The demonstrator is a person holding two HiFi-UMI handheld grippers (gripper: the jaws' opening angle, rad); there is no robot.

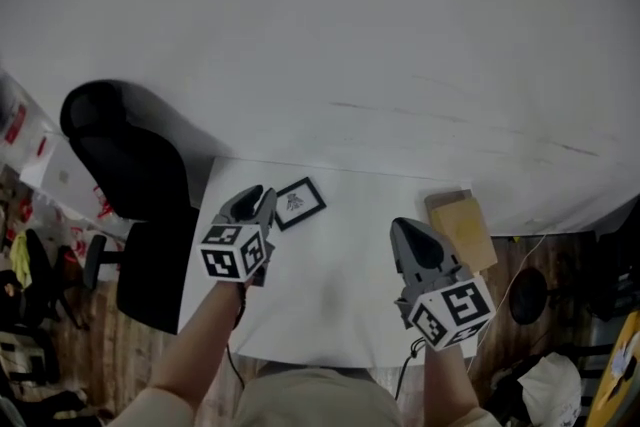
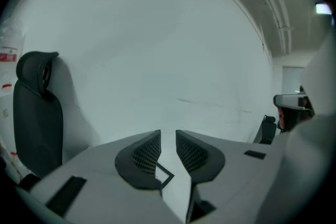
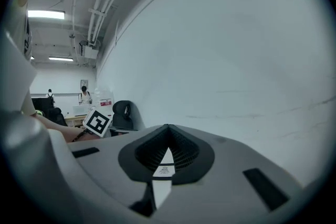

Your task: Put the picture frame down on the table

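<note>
The black picture frame (image 1: 299, 203), with a small dark drawing on white, lies flat on the white table (image 1: 340, 300) near its far left corner. My left gripper (image 1: 267, 199) hovers just left of it, touching nothing that I can make out. In the left gripper view the left gripper (image 2: 168, 138) stands open by a narrow gap, and a corner of the frame (image 2: 166, 176) shows on the table under the jaws. My right gripper (image 1: 406, 228) is over the table's right half, apart from the frame. Its jaws (image 3: 168, 127) meet at the tips with nothing between them.
A black office chair (image 1: 128, 160) stands left of the table against the white wall. A tan notebook or board (image 1: 463, 229) lies at the table's far right edge. Cables and clutter sit on the wooden floor on both sides.
</note>
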